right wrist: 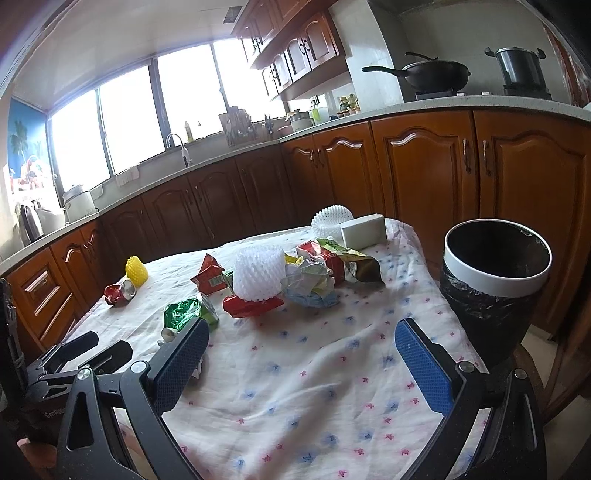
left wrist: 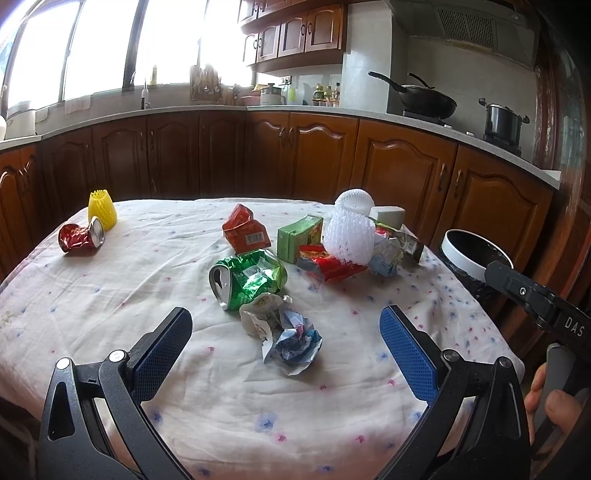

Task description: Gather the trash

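Kitchen, daylit. Wide dark-framed windows (left wrist: 96, 55) blown out white with glare along the far wall. Beneath them a pale speckled stone countertop (left wrist: 207, 109) wrapping the corner, over a run of reddish-brown wooden base cabinets with arched panel doors (left wrist: 306, 155). Matching upper wooden cupboards (left wrist: 295, 33) beside a white tiled wall column (left wrist: 364, 55). Grey range hood (left wrist: 469, 26) above a black wok (left wrist: 424, 98) and a dark lidded steel pot (left wrist: 504, 120) on the stove. Chrome curved tap (right wrist: 177, 146) under the windows. Blue palm-tree poster (right wrist: 24, 144) at far left.
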Action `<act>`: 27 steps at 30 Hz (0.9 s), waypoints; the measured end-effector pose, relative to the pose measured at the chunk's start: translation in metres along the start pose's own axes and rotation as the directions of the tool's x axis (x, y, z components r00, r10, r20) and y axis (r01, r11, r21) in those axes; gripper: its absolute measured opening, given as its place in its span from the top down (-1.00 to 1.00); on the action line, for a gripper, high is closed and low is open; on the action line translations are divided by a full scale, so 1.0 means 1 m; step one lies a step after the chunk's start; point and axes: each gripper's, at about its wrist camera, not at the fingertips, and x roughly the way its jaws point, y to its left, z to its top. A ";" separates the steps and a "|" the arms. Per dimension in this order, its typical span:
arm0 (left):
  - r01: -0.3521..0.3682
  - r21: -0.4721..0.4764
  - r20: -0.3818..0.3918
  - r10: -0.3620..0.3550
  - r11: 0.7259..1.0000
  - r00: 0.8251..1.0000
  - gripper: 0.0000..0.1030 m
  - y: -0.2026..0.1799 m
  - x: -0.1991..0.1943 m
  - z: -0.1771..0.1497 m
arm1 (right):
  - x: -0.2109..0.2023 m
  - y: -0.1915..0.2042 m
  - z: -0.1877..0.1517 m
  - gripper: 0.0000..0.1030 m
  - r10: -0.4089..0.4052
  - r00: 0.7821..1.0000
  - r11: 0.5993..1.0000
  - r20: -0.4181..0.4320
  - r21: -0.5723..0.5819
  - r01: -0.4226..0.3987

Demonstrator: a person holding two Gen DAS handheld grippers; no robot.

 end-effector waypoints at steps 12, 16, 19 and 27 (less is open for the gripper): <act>0.016 -0.025 -0.072 -0.018 1.000 0.997 -1.00 0.005 0.019 -0.003 | 0.017 -0.003 0.003 -0.97 0.041 0.998 0.999 -0.039 0.025 -0.040; 0.016 -0.043 -0.114 -0.021 0.999 0.993 -0.99 0.009 0.030 -0.005 | 0.028 0.000 0.004 -0.97 0.067 0.996 0.997 -0.065 0.026 -0.066; 0.012 -0.046 -0.143 -0.019 0.999 0.990 -0.96 0.011 0.038 -0.007 | 0.037 0.001 0.006 -0.95 0.090 0.992 0.995 -0.084 0.038 -0.087; 0.024 -0.055 -0.242 -0.036 0.998 0.970 -0.72 0.013 0.071 -0.007 | 0.076 0.008 0.022 -0.73 0.139 0.980 0.990 -0.141 0.057 -0.132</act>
